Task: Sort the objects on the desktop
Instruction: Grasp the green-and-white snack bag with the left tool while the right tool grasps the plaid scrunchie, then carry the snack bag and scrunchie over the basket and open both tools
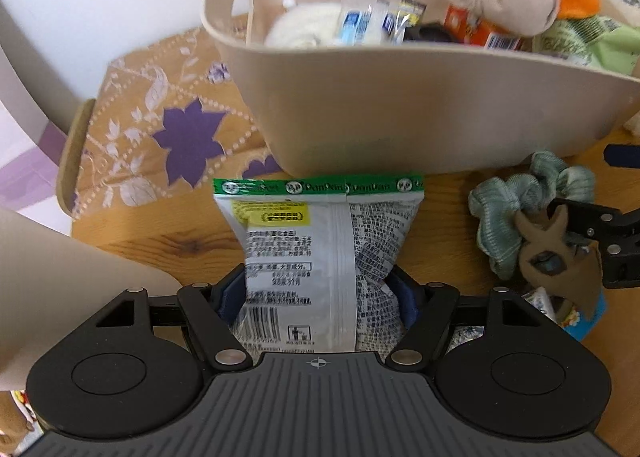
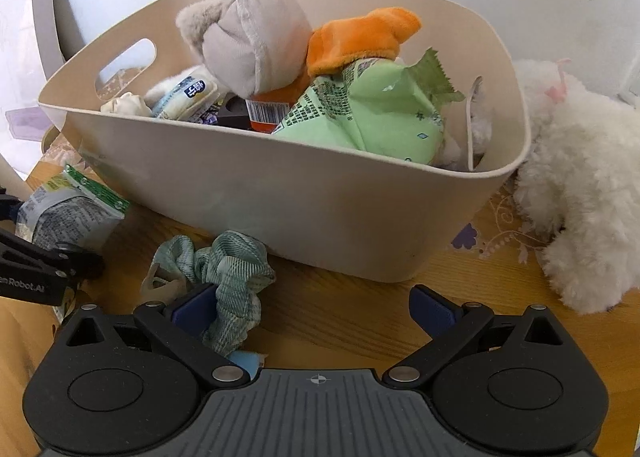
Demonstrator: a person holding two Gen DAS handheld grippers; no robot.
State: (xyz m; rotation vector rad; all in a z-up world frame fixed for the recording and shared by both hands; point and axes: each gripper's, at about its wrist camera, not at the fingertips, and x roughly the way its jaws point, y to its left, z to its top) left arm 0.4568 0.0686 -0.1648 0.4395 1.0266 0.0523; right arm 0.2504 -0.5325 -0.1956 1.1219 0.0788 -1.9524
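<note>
My left gripper is shut on a silver snack packet with a green top strip, held just in front of the beige basket. The packet also shows in the right wrist view. My right gripper is open over the wooden table, its left finger against a green scrunchie. The scrunchie also lies at the right of the left wrist view. The basket holds a grey plush, an orange plush, a green packet and several small packets.
A white fluffy plush lies right of the basket. A patterned brown mat lies under the basket's left side. A brown hair clip and a small blue packet lie beside the scrunchie. The table edge is at left.
</note>
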